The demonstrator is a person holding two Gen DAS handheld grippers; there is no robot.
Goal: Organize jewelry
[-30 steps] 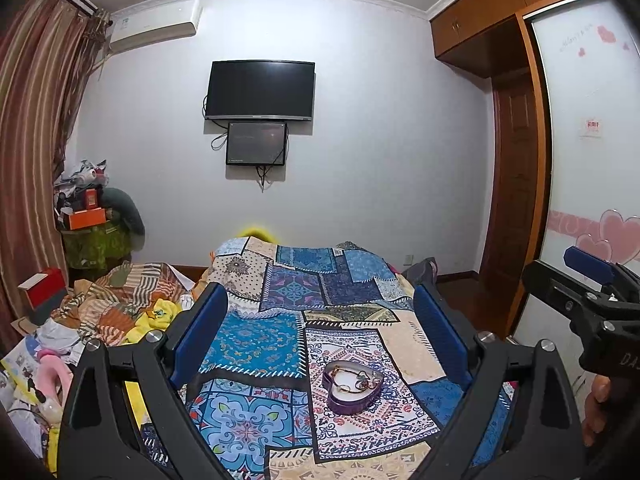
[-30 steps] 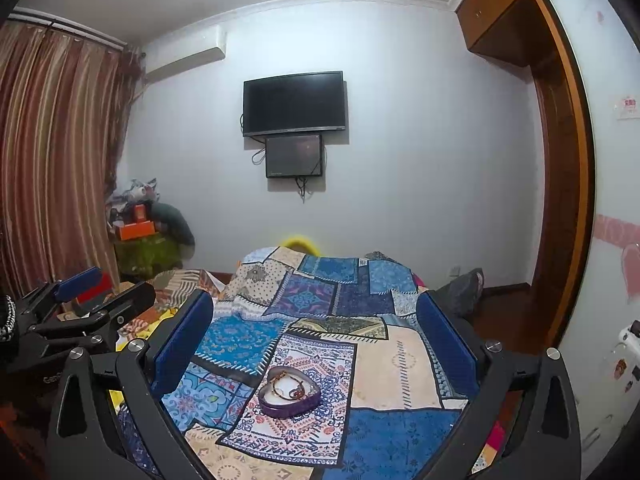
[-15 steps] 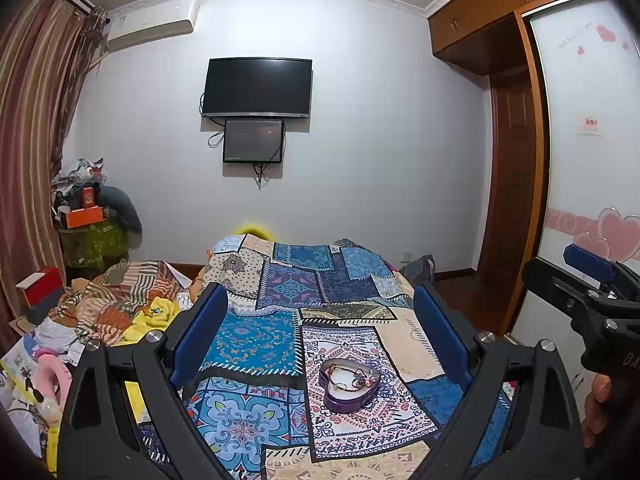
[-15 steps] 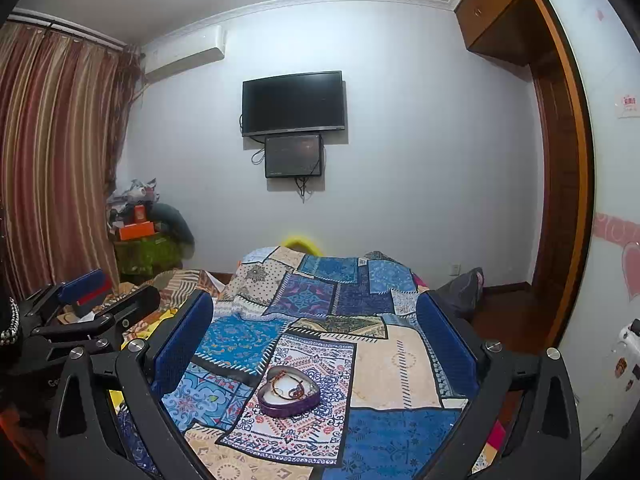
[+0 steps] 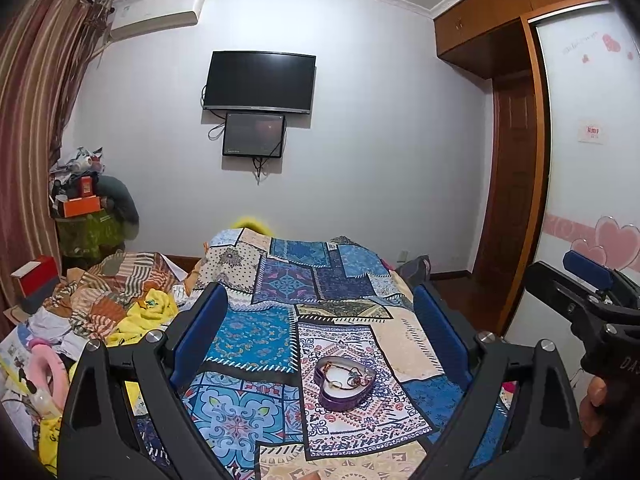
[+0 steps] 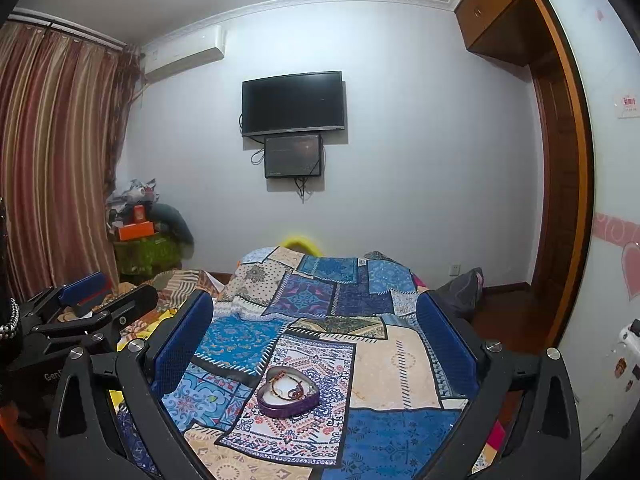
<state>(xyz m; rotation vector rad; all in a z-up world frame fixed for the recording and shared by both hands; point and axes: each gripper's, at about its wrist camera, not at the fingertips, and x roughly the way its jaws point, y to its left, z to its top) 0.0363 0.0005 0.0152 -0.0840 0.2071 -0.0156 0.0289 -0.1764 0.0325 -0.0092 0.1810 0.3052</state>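
A purple heart-shaped jewelry box (image 5: 345,385) lies open on the patchwork bedspread (image 5: 256,344). It holds a thin bracelet (image 5: 334,372) and small jewelry pieces. It also shows in the right wrist view (image 6: 288,394). My left gripper (image 5: 320,320) is open and empty, held above the bed, well short of the box. My right gripper (image 6: 314,328) is open and empty, also above the bed. Each gripper shows at the edge of the other's view: the right one (image 5: 592,292), the left one (image 6: 92,304).
A heap of clothes and cloths (image 5: 100,304) lies left of the bed. A cluttered stand (image 5: 86,220) is by the curtain (image 6: 48,168). A TV (image 5: 258,82) hangs on the far wall. A wooden door (image 5: 516,200) and wardrobe (image 6: 608,160) are at right.
Both views have shifted only slightly; the box sits a little higher in the left wrist view. Both grippers stay open and empty.
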